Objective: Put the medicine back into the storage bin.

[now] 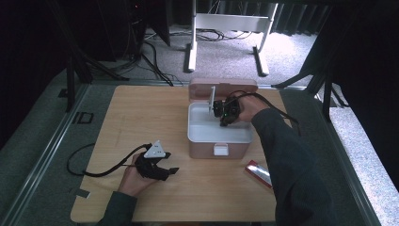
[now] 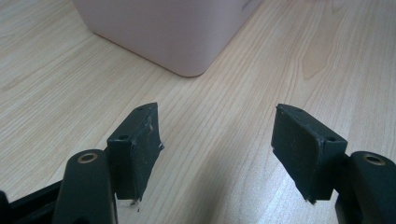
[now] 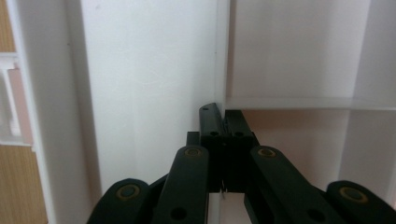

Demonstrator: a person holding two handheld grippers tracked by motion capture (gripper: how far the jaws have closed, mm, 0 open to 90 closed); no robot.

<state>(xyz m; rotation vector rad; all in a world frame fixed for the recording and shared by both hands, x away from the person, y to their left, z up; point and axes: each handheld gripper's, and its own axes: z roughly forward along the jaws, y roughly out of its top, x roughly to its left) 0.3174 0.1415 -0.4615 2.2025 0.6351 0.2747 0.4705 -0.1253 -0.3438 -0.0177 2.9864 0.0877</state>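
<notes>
On the wooden table (image 1: 141, 197): pink box (image 1: 207, 151) around 1 o'clock, lid up. Looks mid-step with the thin white divider (image 1: 212, 98), upright at the box's 12 o'clock end, pinched tight in the right claw (image 1: 217, 109). Left claw (image 1: 170, 162) parked at 7 o'clock, wide, empty. Next, probably: keep it vertical, no twisting.

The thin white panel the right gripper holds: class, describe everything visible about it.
The thin white panel looks like flat, smooth plastic. It stands upright on edge over the open pink box, above its white interior near the raised lid. The right gripper is shut on its edge, jaws pinching both faces. Nothing else visibly touches it.
</notes>
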